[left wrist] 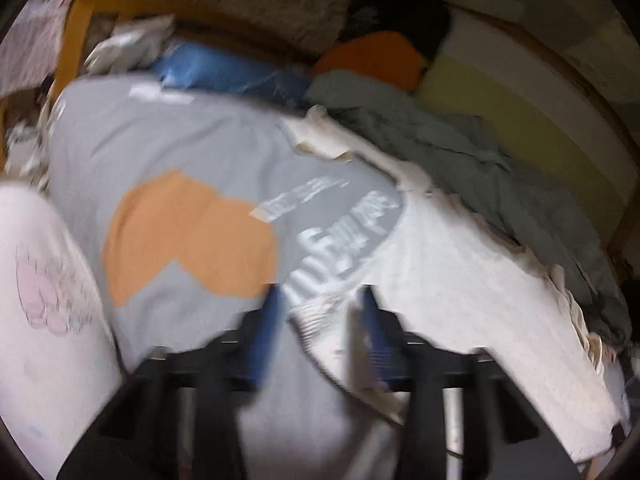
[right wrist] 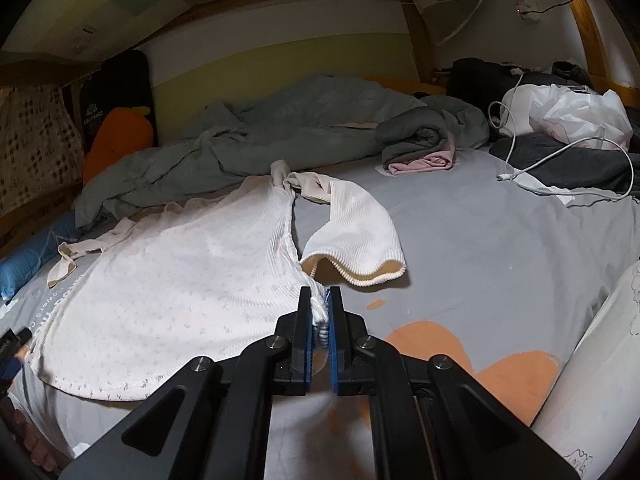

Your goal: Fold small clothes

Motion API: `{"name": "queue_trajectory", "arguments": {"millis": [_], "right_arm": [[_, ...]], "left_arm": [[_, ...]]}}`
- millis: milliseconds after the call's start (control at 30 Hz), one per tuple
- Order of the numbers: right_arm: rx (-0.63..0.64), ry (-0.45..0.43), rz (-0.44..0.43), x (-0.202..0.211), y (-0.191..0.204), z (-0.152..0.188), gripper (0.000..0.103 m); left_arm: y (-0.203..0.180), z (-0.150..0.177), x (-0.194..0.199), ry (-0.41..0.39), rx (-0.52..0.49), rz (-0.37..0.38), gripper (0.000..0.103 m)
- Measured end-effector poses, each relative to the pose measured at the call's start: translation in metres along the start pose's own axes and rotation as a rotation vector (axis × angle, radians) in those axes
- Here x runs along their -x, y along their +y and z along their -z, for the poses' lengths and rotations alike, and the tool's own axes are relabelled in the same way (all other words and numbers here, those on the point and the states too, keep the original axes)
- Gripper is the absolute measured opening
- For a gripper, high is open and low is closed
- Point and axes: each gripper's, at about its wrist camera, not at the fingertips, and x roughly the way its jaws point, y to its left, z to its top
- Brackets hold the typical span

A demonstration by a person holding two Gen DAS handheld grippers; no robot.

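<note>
Blurred left gripper (left wrist: 320, 300) over white top (left wrist: 460, 280), grip unclear

The left wrist view is smeared with motion blur: the white lettering (left wrist: 340, 248) on the grey bedsheet (left wrist: 160, 136) cannot be read, and whether the left gripper (left wrist: 320, 304) pinches the white garment (left wrist: 460, 264) cannot be told.

The white top (right wrist: 168, 300) is ribbed knit cloth, matt. The grey bedsheet (right wrist: 480, 248) is smooth cotton-like cloth. The right tool (right wrist: 320, 312) is matt black plastic with blue ridged pads.
</note>
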Motion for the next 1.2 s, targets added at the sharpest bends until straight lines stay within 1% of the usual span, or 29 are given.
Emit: {"name": "queue_trajectory", "arguments": {"millis": [67,100,167,200,267,333,367,400,433,467,533,567,633,700,733,800,900,933,1000,1033,1100,1133,1167,1200], "right_arm": [[0.012,0.002,0.005,-0.001,0.002,0.001,0.006],[0.014,0.004,0.005,-0.001,0.003,0.001,0.006],[0.015,0.011,0.003,-0.002,0.002,0.001,0.006],[0.016,0.012,0.004,-0.002,0.002,0.001,0.006],[0.017,0.007,0.004,-0.002,0.002,0.000,0.006],[0.020,-0.011,0.005,0.000,0.001,-0.002,0.006],[0.022,-0.030,0.011,0.004,0.000,-0.004,0.006],[0.030,-0.047,0.033,0.011,0.000,-0.008,0.006],[0.037,-0.061,0.046,0.018,0.000,-0.012,0.005],[0.033,-0.090,0.050,0.032,-0.001,-0.018,0.005],[-0.009,-0.148,0.028,0.058,-0.011,-0.028,0.005],[-0.023,-0.162,0.025,0.068,-0.016,-0.032,0.005],[-0.026,-0.162,0.019,0.079,-0.024,-0.035,0.005],[-0.019,-0.148,0.017,0.083,-0.029,-0.034,0.005],[-0.009,-0.140,0.020,0.083,-0.030,-0.032,0.006],[0.018,-0.120,0.040,0.076,-0.027,-0.027,0.006],[-0.002,-0.077,0.027,0.065,-0.024,-0.027,0.006],[-0.013,-0.062,0.024,0.058,-0.022,-0.032,0.006],[-0.010,-0.059,0.017,0.048,-0.017,-0.042,0.006],[0.000,-0.055,0.010,0.037,-0.013,-0.053,0.006],[0.011,-0.024,-0.004,0.016,-0.007,-0.069,0.006],[0.015,0.029,-0.023,-0.005,-0.003,-0.082,0.006],[0.014,0.072,-0.038,-0.019,0.001,-0.089,0.006],[0.005,0.115,-0.061,-0.036,0.002,-0.098,0.006]], "left_arm": [[0.008,0.000,-0.002,0.018,0.044,0.022,0.028],[0.009,0.000,-0.002,0.020,0.047,0.024,0.023],[0.003,0.000,-0.001,0.019,0.017,0.018,0.011],[0.000,0.001,0.002,0.014,0.004,0.028,0.009],[-0.004,0.000,0.014,-0.034,-0.017,0.051,0.008],[-0.010,-0.004,0.034,-0.098,-0.045,0.074,0.008],[-0.010,-0.010,0.043,-0.102,-0.034,0.098,0.008],[-0.009,-0.017,0.051,-0.085,-0.012,0.117,0.008],[-0.007,-0.025,0.060,-0.070,0.006,0.118,0.008],[-0.004,-0.032,0.071,-0.072,0.018,0.121,0.008],[0.004,-0.042,0.098,-0.124,0.026,0.146,0.008],[0.005,-0.045,0.111,-0.154,0.010,0.151,0.008],[0.003,-0.047,0.128,-0.184,-0.037,0.146,0.008],[-0.002,-0.044,0.134,-0.175,-0.078,0.126,0.008],[-0.007,-0.040,0.133,-0.164,-0.101,0.110,0.008],[-0.011,-0.035,0.126,-0.144,-0.113,0.078,0.008],[-0.013,-0.038,0.104,-0.062,-0.077,0.021,0.008],[-0.014,-0.042,0.095,-0.035,-0.068,0.010,0.008],[-0.020,-0.054,0.076,-0.008,-0.073,0.023,0.008],[-0.025,-0.062,0.065,0.006,-0.076,0.035,0.008],[-0.038,-0.079,0.039,0.070,-0.104,0.086,0.008],[-0.048,-0.088,0.023,0.111,-0.137,0.104,0.008],[-0.058,-0.094,0.008,0.141,-0.178,0.094,0.008],[-0.065,-0.100,-0.009,0.174,-0.192,0.081,0.008]]}}
